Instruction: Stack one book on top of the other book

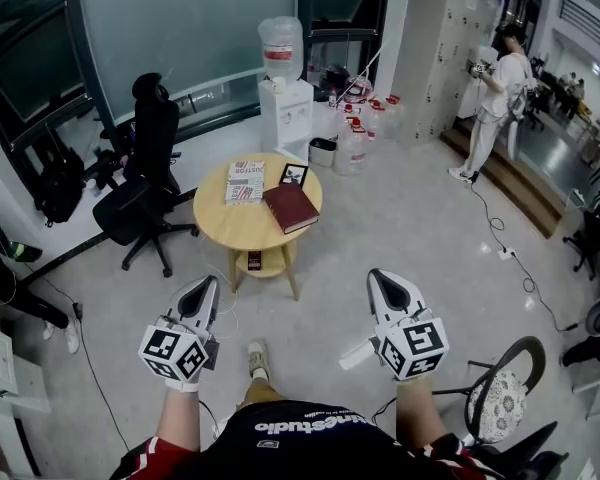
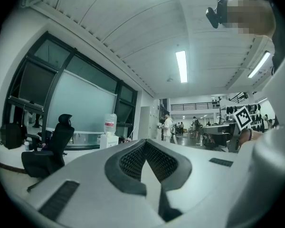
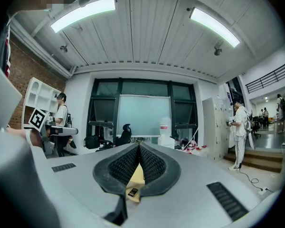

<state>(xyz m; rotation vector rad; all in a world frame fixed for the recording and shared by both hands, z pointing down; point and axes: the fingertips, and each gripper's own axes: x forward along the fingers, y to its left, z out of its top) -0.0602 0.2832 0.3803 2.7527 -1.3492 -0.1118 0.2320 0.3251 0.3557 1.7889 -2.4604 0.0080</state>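
From the head view, a dark red book (image 1: pixel 290 207) is lying closed on the right of the round wooden desk (image 1: pixel 230 236). A white book with red lettering (image 1: pixel 245 181) is lying flat just left of it. The left claw (image 1: pixel 209 286) and right claw (image 1: pixel 383 280) are hovering near, well apart from the desk.

In the left gripper view, the left claw (image 2: pixel 146 144) is pressed together, pinching nothing.

In the right gripper view, the right claw (image 3: pixel 139 147) is likewise closed and empty.

Left tongs (image 1: pixel 210 283) and right tongs (image 1: pixel 377 278) are shelled in white, marker cubes (image 1: pixel 175 353) fitted; a black top (image 1: pixel 300 440), white-lettered, is worn.
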